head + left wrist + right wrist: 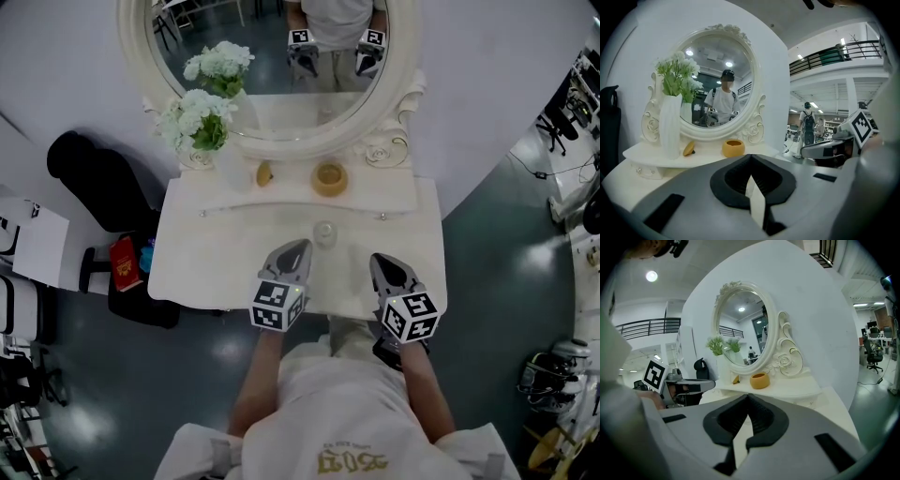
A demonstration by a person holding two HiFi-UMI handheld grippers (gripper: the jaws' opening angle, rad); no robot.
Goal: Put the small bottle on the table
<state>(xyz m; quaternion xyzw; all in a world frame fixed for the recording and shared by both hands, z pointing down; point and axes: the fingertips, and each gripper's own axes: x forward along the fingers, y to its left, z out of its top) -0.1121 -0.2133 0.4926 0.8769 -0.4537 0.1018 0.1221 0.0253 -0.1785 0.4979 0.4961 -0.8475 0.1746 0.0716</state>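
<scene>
A small clear bottle (324,232) stands upright in the middle of the white dressing table (216,253), just below its raised back shelf. My left gripper (301,247) hovers over the table's front, shut and empty, with its tip a little left of the bottle and nearer me. My right gripper (378,260) is level with it to the right, also shut with nothing in it. In the left gripper view the jaws (751,157) meet and the right gripper (829,149) shows at the right. The right gripper view shows closed jaws (747,397). Both gripper views hide the bottle.
On the back shelf stand a white vase of flowers (202,122), a small yellow object (264,172) and a yellow bowl (329,177), under an oval mirror (272,56). A black bag (94,178) and a red book (125,262) lie left of the table.
</scene>
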